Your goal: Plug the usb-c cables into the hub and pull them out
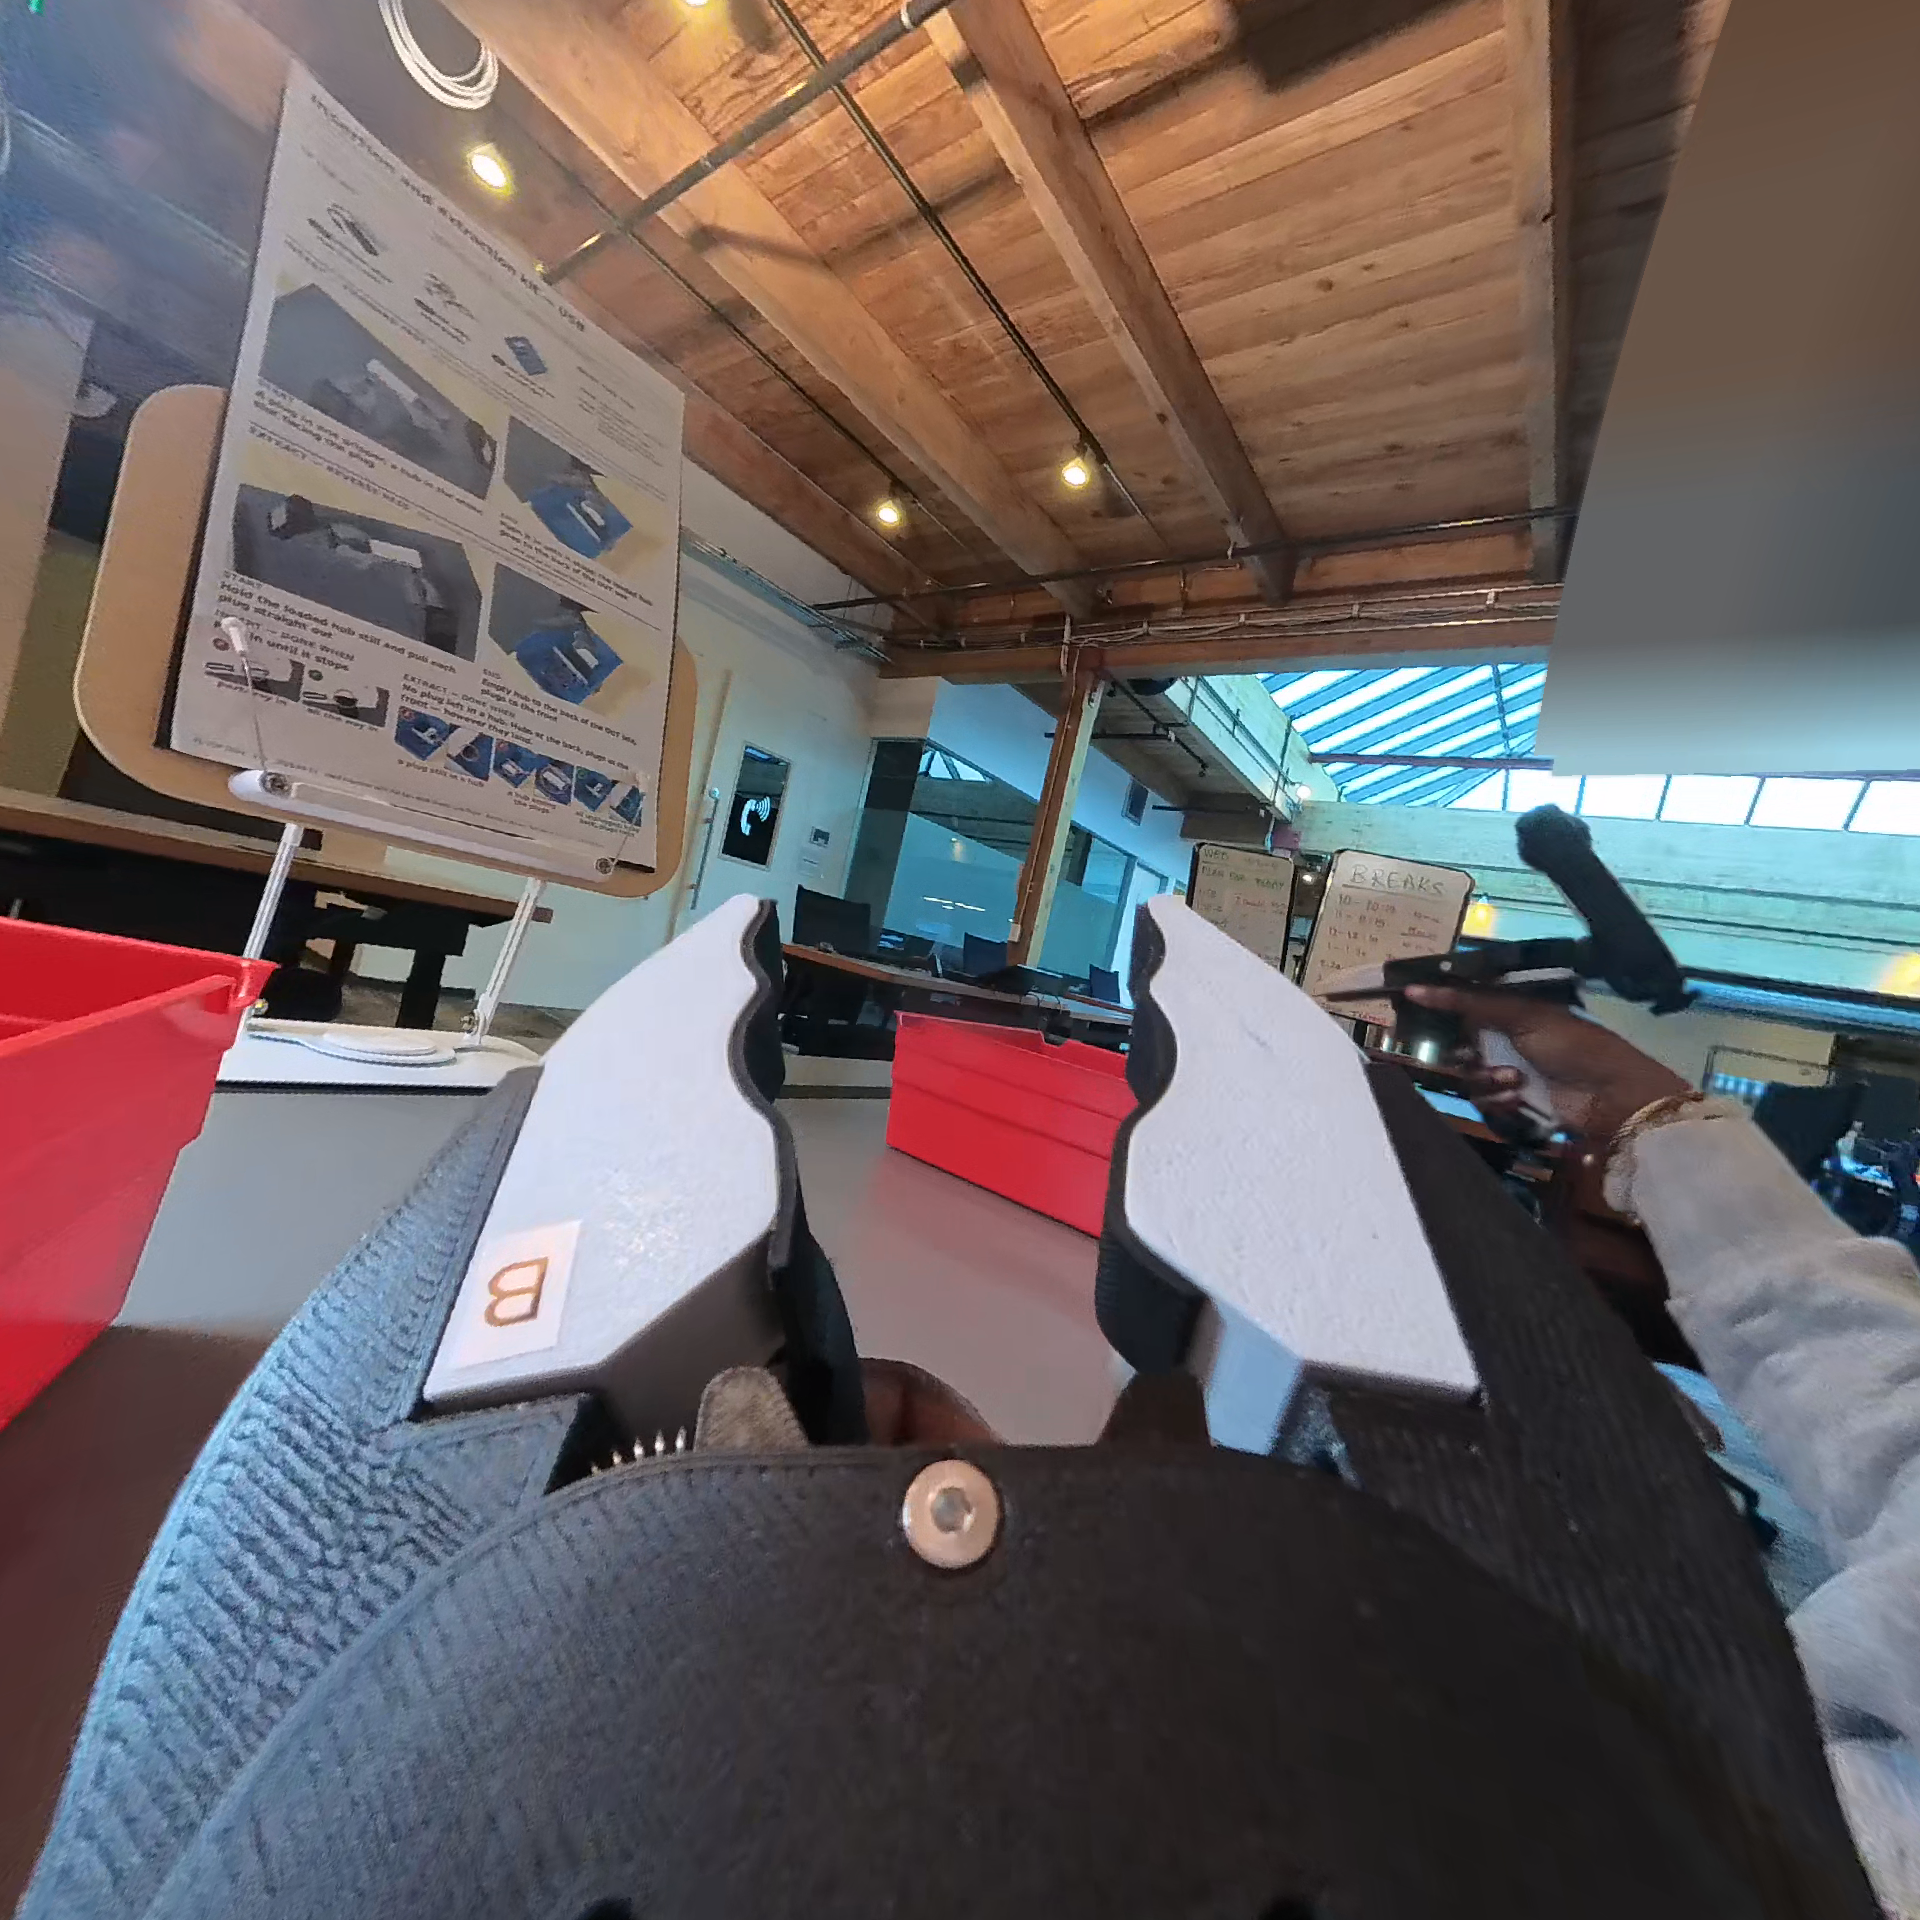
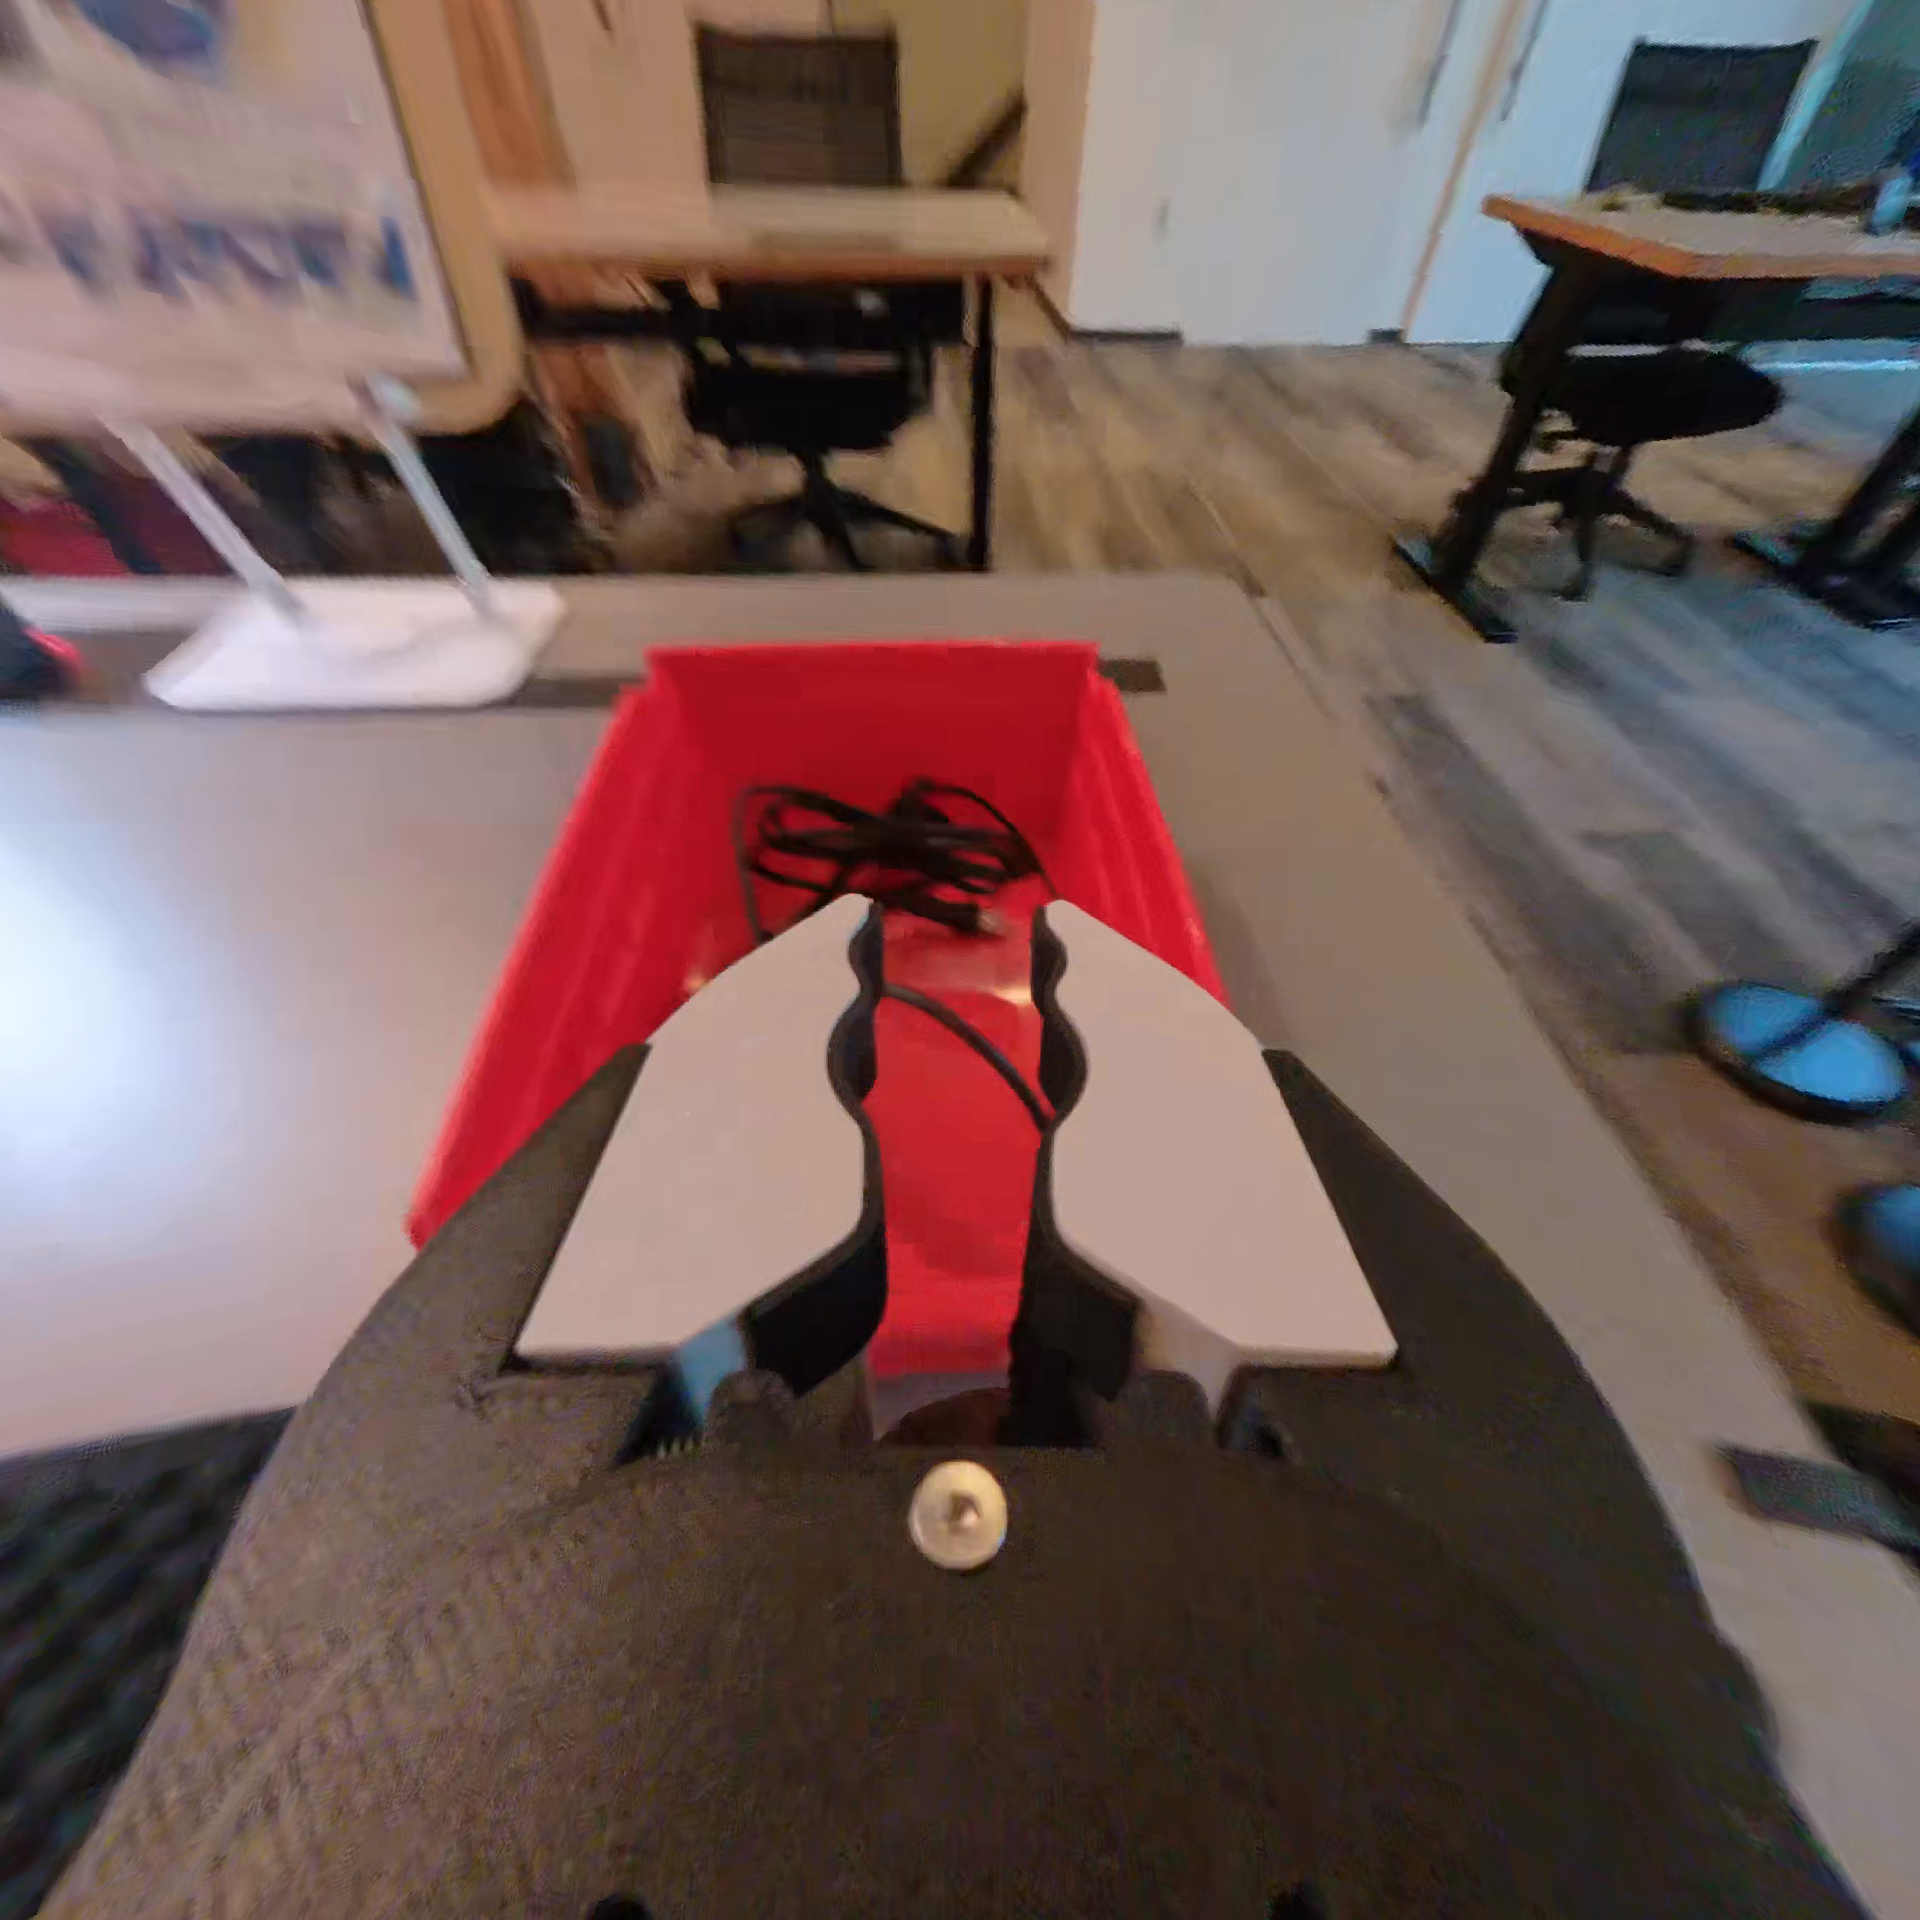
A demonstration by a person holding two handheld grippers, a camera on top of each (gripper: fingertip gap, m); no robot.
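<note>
A black usb-c cable (image 2: 883, 831) lies coiled in the far half of a red bin (image 2: 582, 914), with one strand running back under my fingers. My right gripper (image 2: 951, 912) is open and empty, hovering over this bin with its tips just short of the coil; the view is blurred. My left gripper (image 1: 956, 920) is open wide and empty, tilted up above the grey table (image 1: 312, 1195). The same red bin (image 1: 997, 1101) shows ahead of it. No hub is in view.
A second red bin (image 1: 94, 1091) stands at the left. An instruction sheet on a white stand (image 1: 436, 499) is at the table's back left, and its base (image 2: 353, 655) shows near the bin. A hand (image 1: 1538, 1060) holds the right gripper. Desks and chairs stand beyond. The gap from one gripper's tips to the other's is roughly 50 cm.
</note>
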